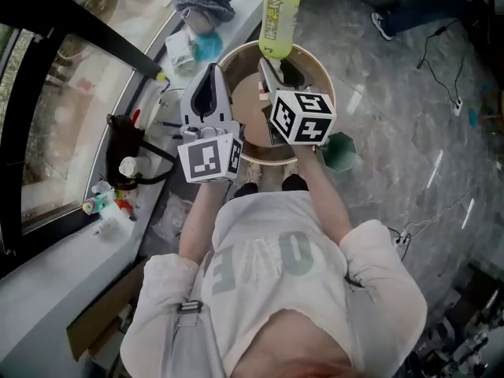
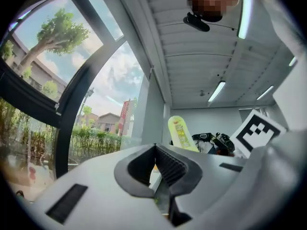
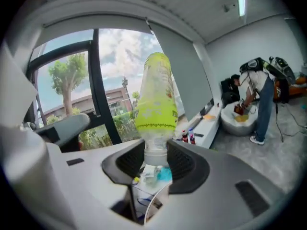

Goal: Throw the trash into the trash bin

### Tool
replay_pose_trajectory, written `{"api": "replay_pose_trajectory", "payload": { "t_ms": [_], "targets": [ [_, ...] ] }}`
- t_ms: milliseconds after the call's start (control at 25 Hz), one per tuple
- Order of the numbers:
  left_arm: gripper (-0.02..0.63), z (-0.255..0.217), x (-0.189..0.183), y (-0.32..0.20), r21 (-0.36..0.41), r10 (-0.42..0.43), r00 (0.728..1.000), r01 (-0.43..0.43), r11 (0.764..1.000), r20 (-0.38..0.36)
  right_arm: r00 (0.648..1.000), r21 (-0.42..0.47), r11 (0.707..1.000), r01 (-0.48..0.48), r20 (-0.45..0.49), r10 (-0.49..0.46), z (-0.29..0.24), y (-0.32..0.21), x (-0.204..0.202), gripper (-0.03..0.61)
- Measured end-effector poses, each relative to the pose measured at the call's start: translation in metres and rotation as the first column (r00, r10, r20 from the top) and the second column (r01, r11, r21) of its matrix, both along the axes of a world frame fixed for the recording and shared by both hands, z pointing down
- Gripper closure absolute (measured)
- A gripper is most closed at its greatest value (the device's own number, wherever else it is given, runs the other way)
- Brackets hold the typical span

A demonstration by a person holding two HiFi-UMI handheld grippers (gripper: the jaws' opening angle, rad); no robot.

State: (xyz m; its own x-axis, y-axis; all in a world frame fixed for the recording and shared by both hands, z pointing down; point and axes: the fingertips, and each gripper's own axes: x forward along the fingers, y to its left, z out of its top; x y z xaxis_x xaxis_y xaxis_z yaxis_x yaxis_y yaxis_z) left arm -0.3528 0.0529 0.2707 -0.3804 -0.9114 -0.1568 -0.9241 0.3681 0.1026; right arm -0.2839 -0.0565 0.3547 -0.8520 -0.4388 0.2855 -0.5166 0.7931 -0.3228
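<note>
Grips bottle (image 1: 281, 10) by the clear neck in right gripper (image 3: 154, 159), jaws clamped tight on it, yellow-green body sticking out past the pads. Carries nothing in left gripper (image 2: 156, 152), jaws pressed together, empty. Holds both at trash bin (image 1: 316, 60) in head view: right gripper above the open mouth, left gripper at the rim on the window side, cannot tell whether touching. Has the bottle not yet in the bin: neck end about over the far rim, most of the body reaching beyond that rim toward the cluttered end of the windowsill (image 1: 55, 278). Main risk, as a judgement: letting go here, with so much of the body past the rim, likely to tip it outward, knock it off the rim and drop it onto floor (image 1: 409, 132) or against the sill. Probably needs pulling back or tilting down first, to bring the whole bottle inside the mouth before opening. Second risk: pinching only a narrow round neck, so liable to swivel or slip in the pads on a fast swing and fall early. Third: opening only a little might catch the neck ring on a pad and flick the bottle sideways. Also crowds the mouth with the left gripper, which could block the drop or nudge the bin; better lifted clear. Looks light, maybe empty, so apt to bounce rather than settle; cannot confirm contents.
</note>
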Motion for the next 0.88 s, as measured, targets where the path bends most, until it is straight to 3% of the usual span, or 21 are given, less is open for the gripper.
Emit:
{"api": "replay_pose_trajectory", "payload": {
  "t_ms": [240,440,880],
  "targets": [
    [0.601,-0.038,0.021,-0.035,0.015,0.042,0.998,-0.042,0.999,0.045,0.992,0.071,0.997,-0.016,0.126,0.007,-0.064,-0.002,0.042,0.429],
    [0.601,-0.058,0.038,-0.058,0.019,0.044,0.991,-0.047,0.999,0.128,0.986,0.105,0.994,0.023,0.161,-0.039,-0.087,-0.001,0.055,0.429],
    [0.601,-0.051,0.055,-0.075,0.001,0.091,0.990,-0.092,0.996,0.107,0.988,0.090,0.996,0.015,0.154,-0.029,-0.087,-0.016,0.063,0.429]
  ]
}}
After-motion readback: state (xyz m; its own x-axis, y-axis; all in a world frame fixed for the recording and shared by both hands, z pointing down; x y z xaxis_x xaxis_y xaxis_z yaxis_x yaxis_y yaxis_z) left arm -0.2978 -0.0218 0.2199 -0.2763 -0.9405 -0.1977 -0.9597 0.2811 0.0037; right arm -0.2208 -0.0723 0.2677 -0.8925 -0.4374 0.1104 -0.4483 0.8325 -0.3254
